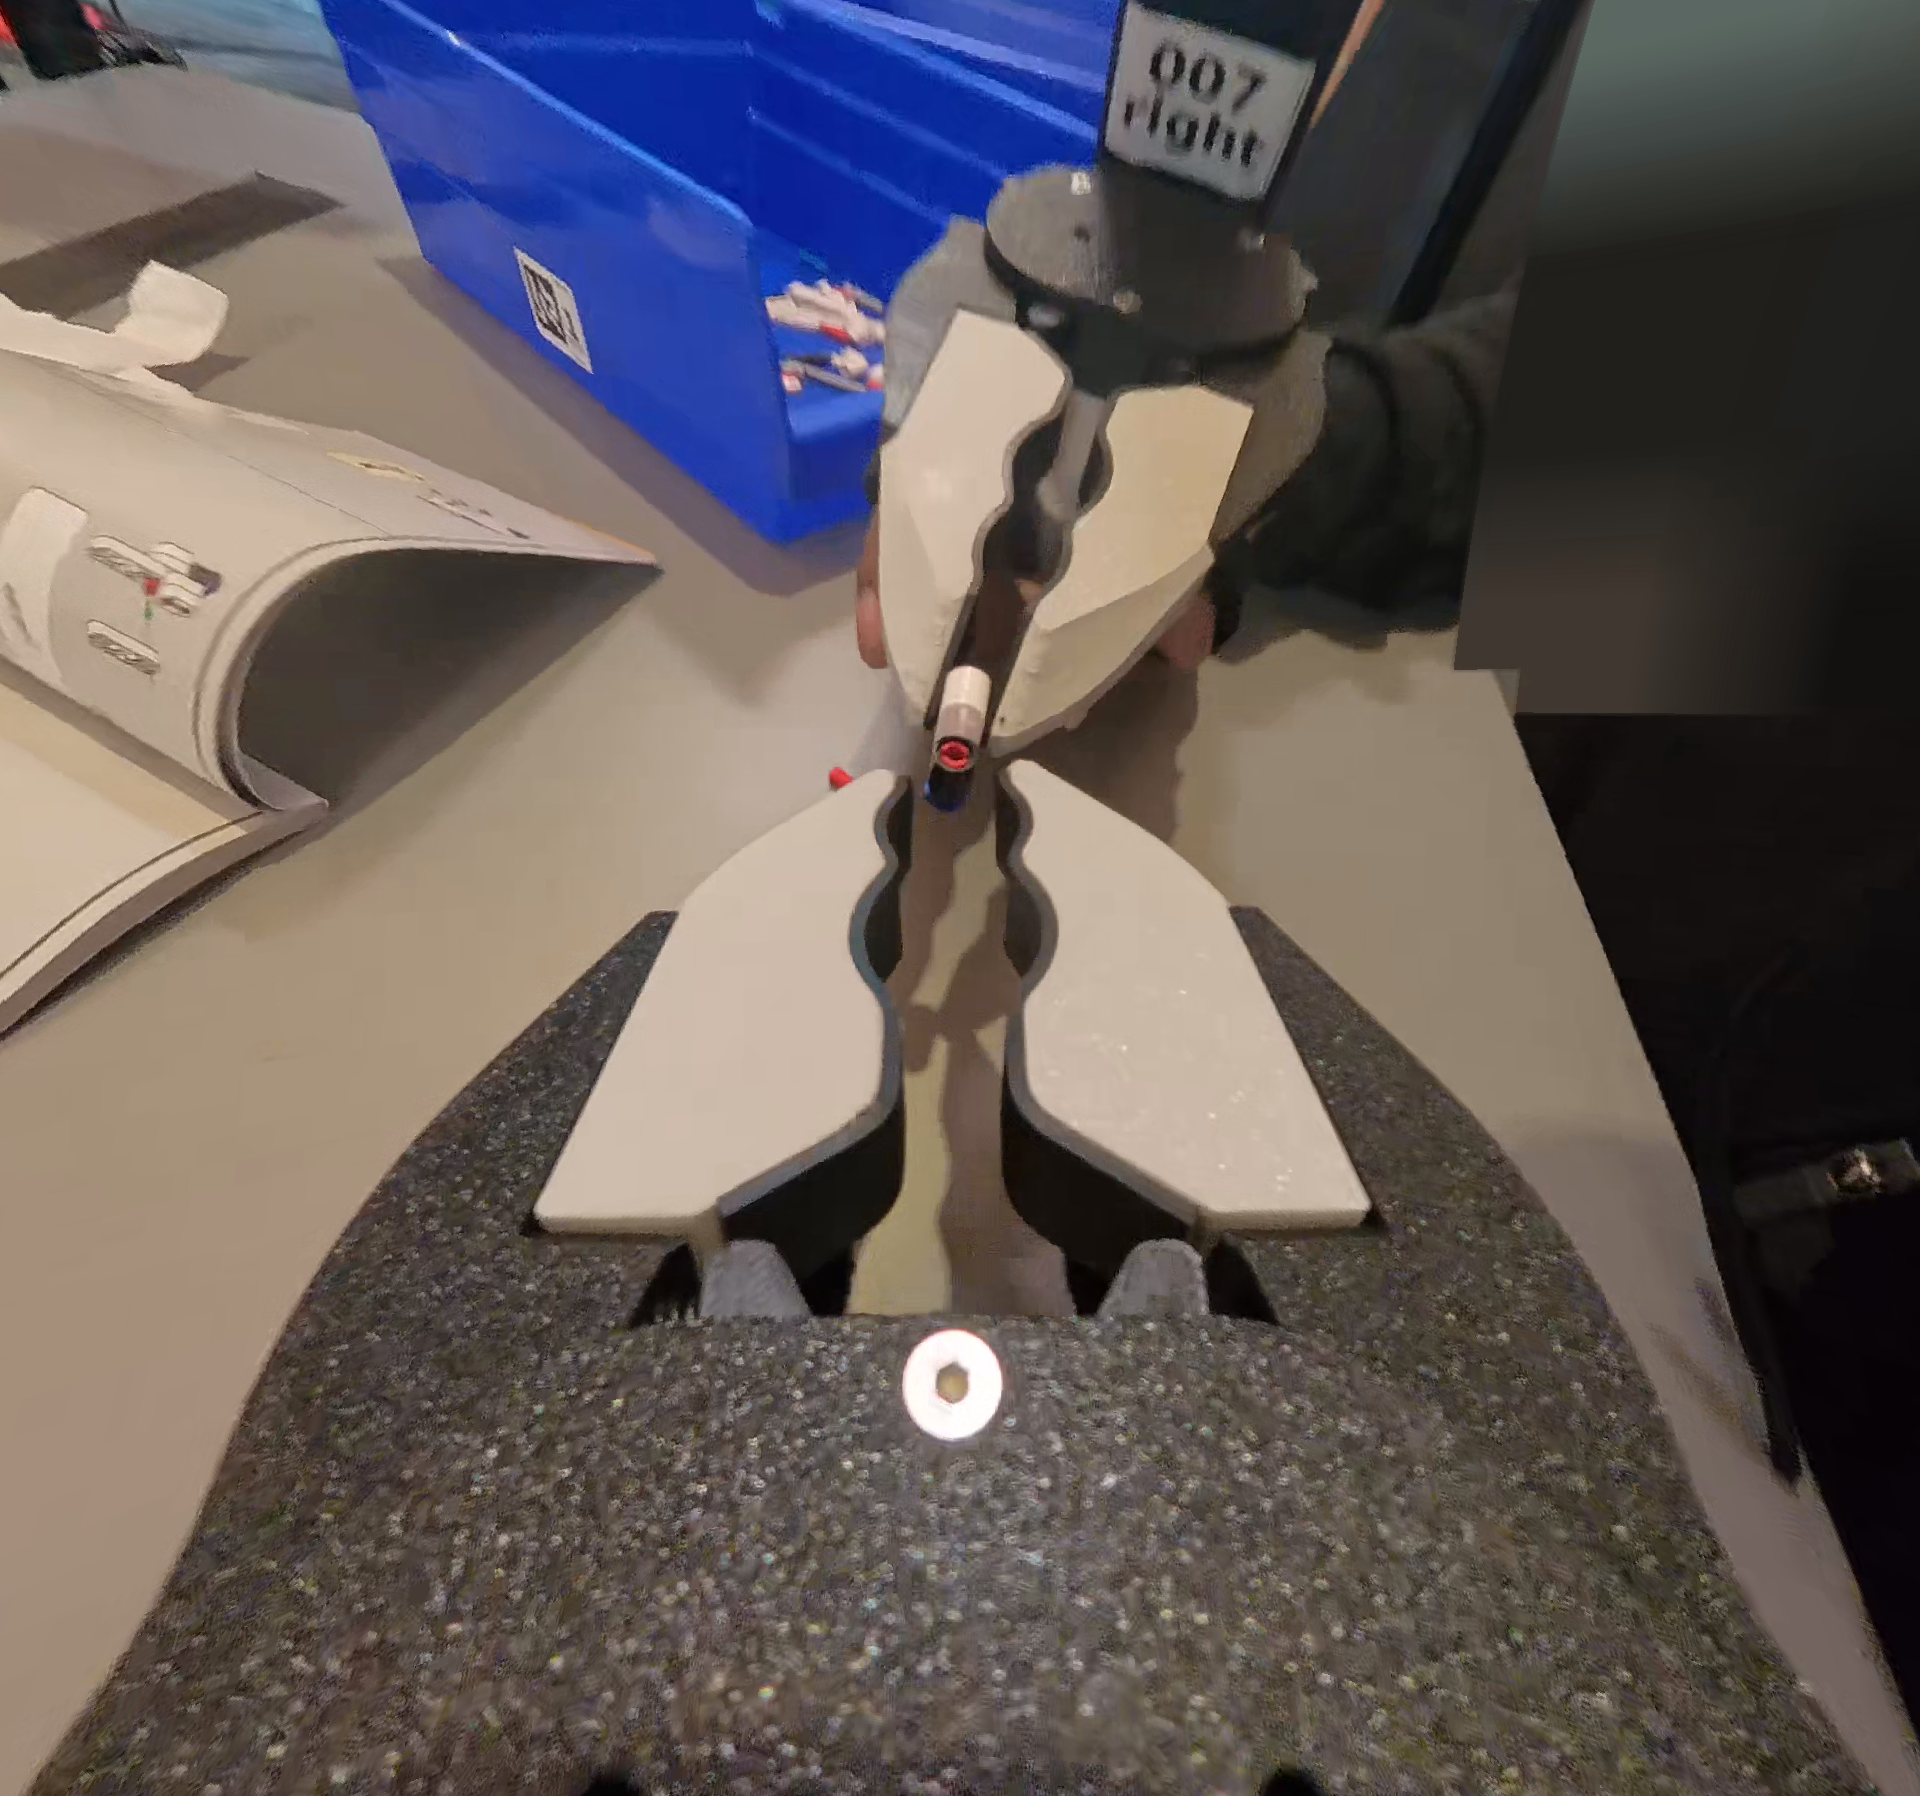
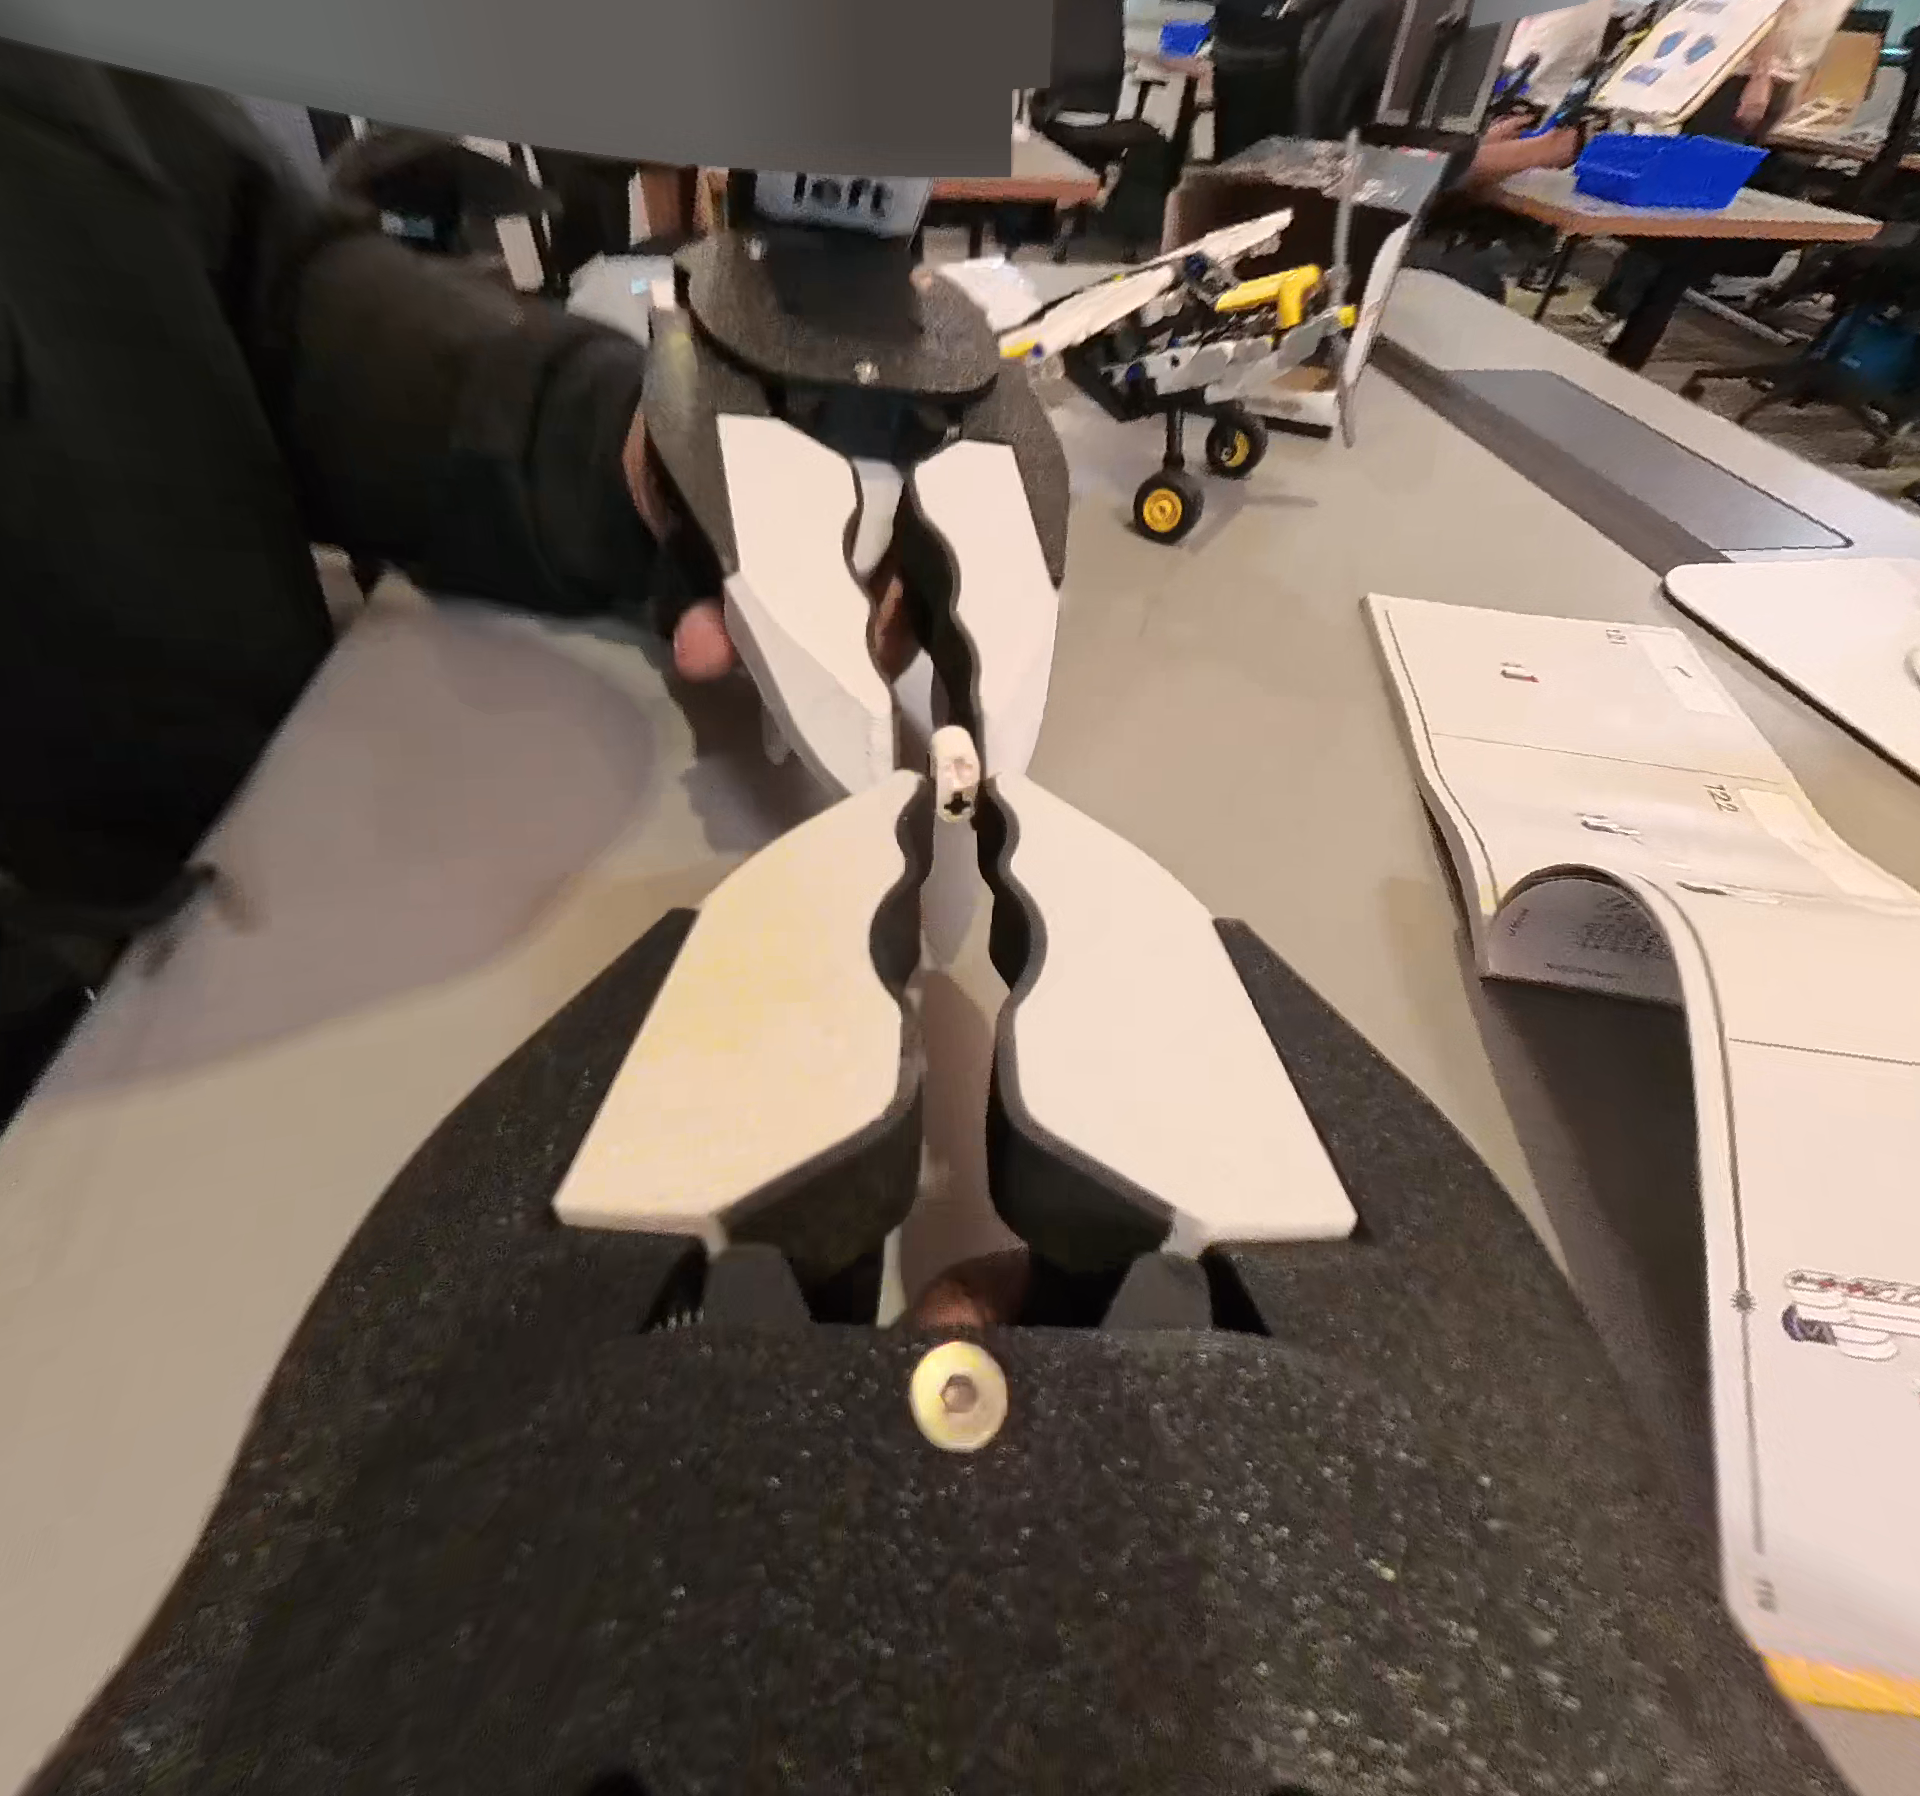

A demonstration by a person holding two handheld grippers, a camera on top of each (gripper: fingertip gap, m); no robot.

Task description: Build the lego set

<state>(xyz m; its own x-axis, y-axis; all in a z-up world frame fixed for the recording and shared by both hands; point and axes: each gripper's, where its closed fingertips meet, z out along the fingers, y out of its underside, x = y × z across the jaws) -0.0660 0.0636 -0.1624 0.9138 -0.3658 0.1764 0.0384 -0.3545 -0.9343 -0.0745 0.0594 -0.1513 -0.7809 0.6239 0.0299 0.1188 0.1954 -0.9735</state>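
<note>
In the left wrist view, the left gripper (image 1: pixel 948 790) hovers over the grey desk (image 1: pixel 436 967) with its jaws narrowly parted; a small blue piece (image 1: pixel 938 796) sits at its tips, beside the left pad, and whether the pads press on it cannot be told. Facing it tip to tip, the right gripper (image 1: pixel 971 723) pinches a white connector piece (image 1: pixel 964 697) with a red end, which sticks out toward the left gripper. A small red piece (image 1: pixel 837 776) lies on the desk just left of the left fingertip. Behind stands a blue bin (image 1: pixel 582 188) with loose parts inside, and an open instruction booklet (image 1: pixel 260 541) lies to the left. In the right wrist view, the right gripper (image 2: pixel 954 790) is nearly closed on the white connector piece (image 2: pixel 954 780) at its tips, meeting the left gripper (image 2: pixel 935 738) opposite. A partly built model with yellow wheels (image 2: pixel 1184 364) stands farther back on the desk, and the booklet (image 2: pixel 1621 790) lies to the right.
</note>
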